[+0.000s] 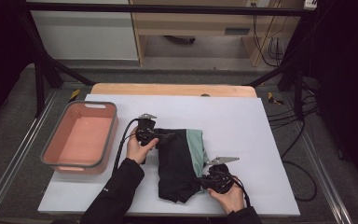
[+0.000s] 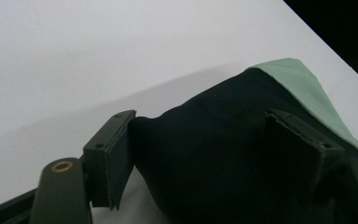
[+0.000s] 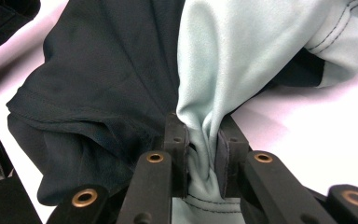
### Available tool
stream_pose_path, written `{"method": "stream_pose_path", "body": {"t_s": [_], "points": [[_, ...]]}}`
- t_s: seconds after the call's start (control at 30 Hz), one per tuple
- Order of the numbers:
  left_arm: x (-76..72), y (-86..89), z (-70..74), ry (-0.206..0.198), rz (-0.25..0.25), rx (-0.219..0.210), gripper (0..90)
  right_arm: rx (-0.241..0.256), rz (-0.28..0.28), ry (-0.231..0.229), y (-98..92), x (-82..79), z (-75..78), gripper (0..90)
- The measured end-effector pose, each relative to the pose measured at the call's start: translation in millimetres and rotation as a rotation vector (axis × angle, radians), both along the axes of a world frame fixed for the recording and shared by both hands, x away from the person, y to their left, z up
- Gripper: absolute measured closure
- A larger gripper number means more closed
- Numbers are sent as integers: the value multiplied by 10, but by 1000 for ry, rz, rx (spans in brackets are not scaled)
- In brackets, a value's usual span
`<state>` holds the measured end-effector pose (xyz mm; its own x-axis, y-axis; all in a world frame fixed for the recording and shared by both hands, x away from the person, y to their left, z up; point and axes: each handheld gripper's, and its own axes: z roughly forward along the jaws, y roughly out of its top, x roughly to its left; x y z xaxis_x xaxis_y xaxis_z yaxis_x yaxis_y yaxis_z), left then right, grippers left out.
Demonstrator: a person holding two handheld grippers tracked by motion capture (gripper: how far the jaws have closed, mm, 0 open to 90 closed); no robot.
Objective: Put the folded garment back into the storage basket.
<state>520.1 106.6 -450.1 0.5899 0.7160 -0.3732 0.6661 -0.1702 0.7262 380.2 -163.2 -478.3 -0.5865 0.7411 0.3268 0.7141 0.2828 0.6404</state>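
Observation:
A black garment (image 1: pixel 177 163) with a mint-green panel (image 1: pixel 196 147) lies bunched at the middle of the white sheet. My left gripper (image 1: pixel 168 136) is at its upper left edge. In the left gripper view its jaws stand wide apart, open (image 2: pixel 209 149), and a bulge of the black cloth (image 2: pixel 223 102) sits between the pads (image 2: pixel 116 154). My right gripper (image 1: pixel 201 180) is at the garment's lower right corner. In the right gripper view it is shut (image 3: pixel 203 156) on a twisted fold of the mint-green fabric (image 3: pixel 242 51), with the black cloth (image 3: pixel 98 70) to the left.
A salmon-pink bin (image 1: pixel 81 137) with a grey rim stands empty at the table's left. The white sheet (image 1: pixel 242 121) covers the wooden table (image 1: pixel 172 89). Black frame posts and cables run along both sides, and a person's dark sleeves enter from the bottom.

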Motion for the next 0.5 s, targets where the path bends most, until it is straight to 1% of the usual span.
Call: {"method": "stream_pose_path", "body": {"t_s": [0.03, 0.1, 0.13, 0.2, 0.3, 0.4, 0.5], "points": [[-1, -1, 2, 4, -2, -3, 336, -1, -1, -1, 1, -1, 0, 781], [-5, -3, 7, 3, 3, 6, 392, -2, 0, 0, 1, -1, 1, 781], [-7, -3, 13, -4, 8, 12, 431, -2, 0, 0, 1, -1, 2, 781], [-13, -4, 18, -23, 24, 44, 541, -3, -2, -1, 4, -1, 4, 781], [-16, -7, 17, -38, 33, 69, 672, -1, -3, 1, 5, 0, 7, 782], [-24, -7, 27, -50, 31, 78, 744, -1, -5, 0, 8, -1, 11, 782], [-41, -27, 40, -73, 29, 98, 777, -3, -5, -4, 10, -3, 17, 782]]}}
